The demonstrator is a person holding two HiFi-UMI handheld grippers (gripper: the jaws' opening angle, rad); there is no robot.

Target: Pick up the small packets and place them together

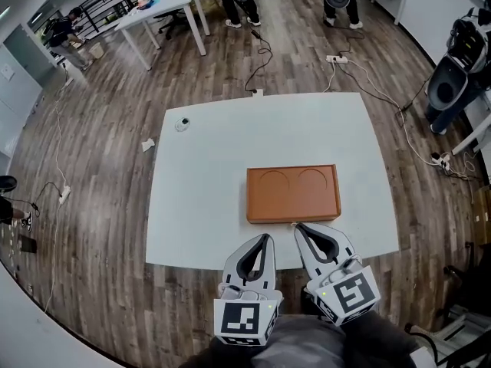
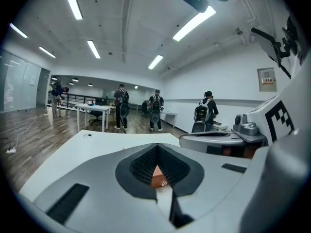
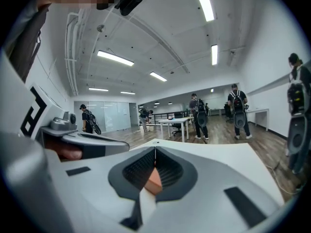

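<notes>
An orange-brown tray (image 1: 293,194) with two shallow round hollows lies on the white table (image 1: 215,167), toward the near side. No small packets can be made out on the table. My left gripper (image 1: 266,238) hangs over the near table edge, just short of the tray's near left corner, shut and empty. Beside it my right gripper (image 1: 298,226) points at the tray's near edge, also shut and empty. The left gripper (image 2: 156,147) shows its jaws meeting, with a sliver of the tray (image 2: 158,177) behind them. In the right gripper view the right gripper (image 3: 155,149) looks the same, with the tray (image 3: 154,181) showing through.
A small round object (image 1: 182,123) sits near the table's far left corner. A white scrap (image 1: 148,145) lies on the wooden floor to the left. Cables (image 1: 360,75) run across the floor behind the table. A white desk (image 1: 157,10) and several people stand at the back.
</notes>
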